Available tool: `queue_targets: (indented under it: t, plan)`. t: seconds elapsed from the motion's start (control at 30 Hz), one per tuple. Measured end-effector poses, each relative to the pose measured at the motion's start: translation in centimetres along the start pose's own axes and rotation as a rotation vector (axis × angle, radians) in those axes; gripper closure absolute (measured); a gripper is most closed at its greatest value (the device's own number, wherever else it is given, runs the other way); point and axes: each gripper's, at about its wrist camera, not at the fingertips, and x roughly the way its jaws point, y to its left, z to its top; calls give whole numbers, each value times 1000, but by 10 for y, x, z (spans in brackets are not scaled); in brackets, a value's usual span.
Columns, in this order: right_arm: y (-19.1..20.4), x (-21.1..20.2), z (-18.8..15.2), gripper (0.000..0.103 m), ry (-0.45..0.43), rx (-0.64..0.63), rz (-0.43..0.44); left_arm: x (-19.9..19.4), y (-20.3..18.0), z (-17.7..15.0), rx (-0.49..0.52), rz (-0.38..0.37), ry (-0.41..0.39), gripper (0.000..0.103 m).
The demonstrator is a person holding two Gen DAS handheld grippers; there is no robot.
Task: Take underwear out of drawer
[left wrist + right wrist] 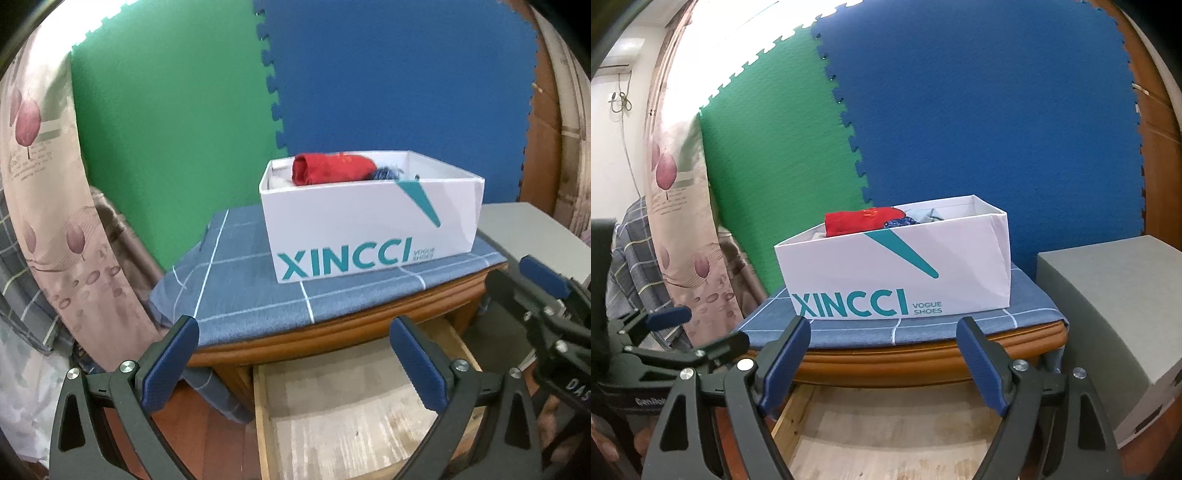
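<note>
- Back wall first: foam mats, a green mat (177,122) on the left locked by puzzle teeth into a blue mat (399,81) on the right.
- Far left, a pale curtain (44,177) printed with pink flowers; there is small writing on it, too fine to read.
- Down front, a wooden stand (332,332) with a blue checked cloth (236,288) draped over its top.
- Its drawer (332,413) is pulled out beneath, and the part in view shows only a bare, worn lining.
- Just right of the stand, a grey box (1108,317).
- On the cloth sits a white box (369,229), lid off, with teal lettering: "XINCCI", then small "VOGUE SHOES", and a teal wedge above.
- Here's the underwear: a red roll (328,168) lies in the white box at its left end, poking above the rim, with a dark blue piece (388,172) just beside it and something pale blue behind.
- Left gripper (295,354) hangs over the drawer's front, jaws spread wide, nothing between them.
- Right gripper (884,358) is likewise spread and empty, facing the stand's edge; on its body, seen from the left wrist view, the letters "DAS" can be read, cut off.
</note>
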Motion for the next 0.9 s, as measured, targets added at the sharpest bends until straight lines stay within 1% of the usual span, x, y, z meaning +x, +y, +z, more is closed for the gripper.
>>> queue_targets:
  t: [0.2, 0.37, 0.47, 0.6, 0.67, 0.77, 0.9]
  plan:
    - [1, 0, 0, 20, 2, -3, 4, -3, -2, 2, 20, 12, 6, 0]
    - [1, -1, 0, 20, 0, 0, 4, -8, 2, 3, 0, -23, -11, 0]
    - [1, -1, 0, 20, -3, 0, 4, -7, 6, 4, -17, -41, -2, 0]
    - [1, -2, 0, 20, -10, -4, 2, -9, 10, 5, -43, -92, -7, 0]
    - [1, -1, 0, 20, -5, -6, 3, -12, 8, 5, -34, -74, -20, 0]
    - [2, -1, 0, 20, -6, -11, 3, -15, 1, 6, 7, -19, -39, 0]
    - [1, -1, 0, 20, -4, -9, 3, -17, -1, 5, 21, -27, -49, 0]
